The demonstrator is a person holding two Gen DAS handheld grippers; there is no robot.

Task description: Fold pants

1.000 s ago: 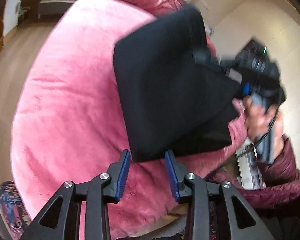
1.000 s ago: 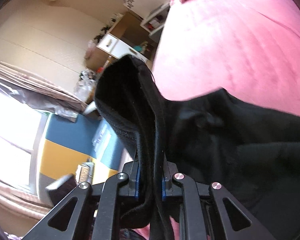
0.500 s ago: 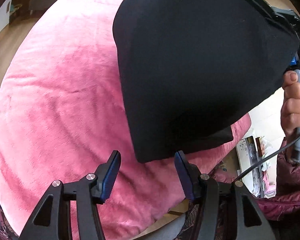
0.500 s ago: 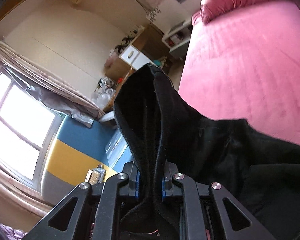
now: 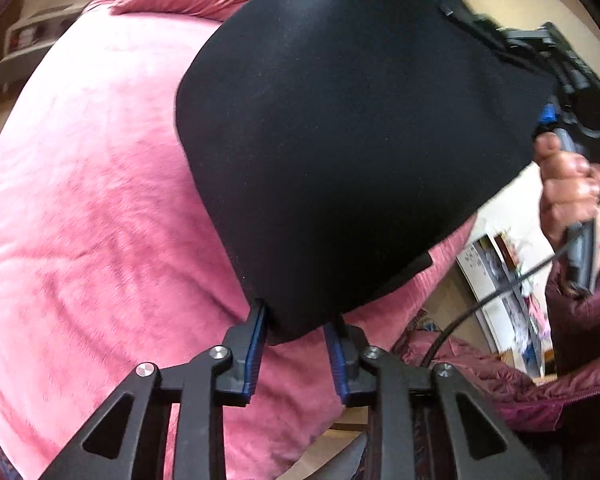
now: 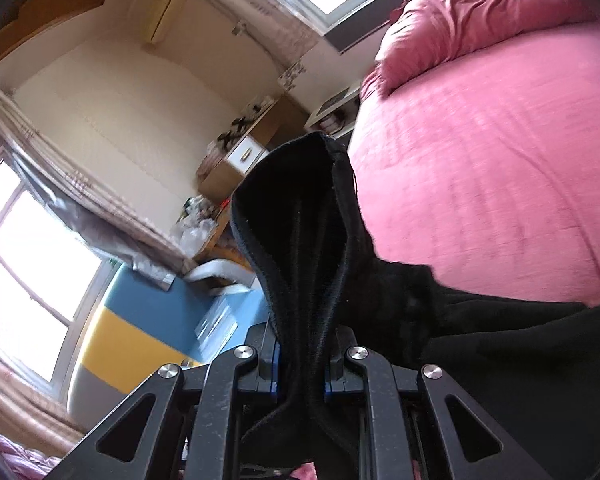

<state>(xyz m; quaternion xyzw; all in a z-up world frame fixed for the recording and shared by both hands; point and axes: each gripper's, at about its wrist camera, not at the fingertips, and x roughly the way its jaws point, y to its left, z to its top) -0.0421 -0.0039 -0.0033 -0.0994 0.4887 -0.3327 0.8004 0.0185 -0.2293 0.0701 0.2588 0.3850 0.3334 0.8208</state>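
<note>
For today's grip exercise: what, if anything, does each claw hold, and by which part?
The right claw is shut on a bunched edge of the black pants. The left claw is open around their lower corner, not yet gripping.

We saw daylight pouring through the windows [image 6: 32, 280], blown out to white glare in the right wrist view. The pink bed [image 5: 80, 200] was evenly lit. The black pants [image 5: 360, 140] swallowed detail. Fisheye curvature bent both frames, corners went dark, and the right hand-held gripper [image 5: 556, 80] was motion-blurred.
</note>
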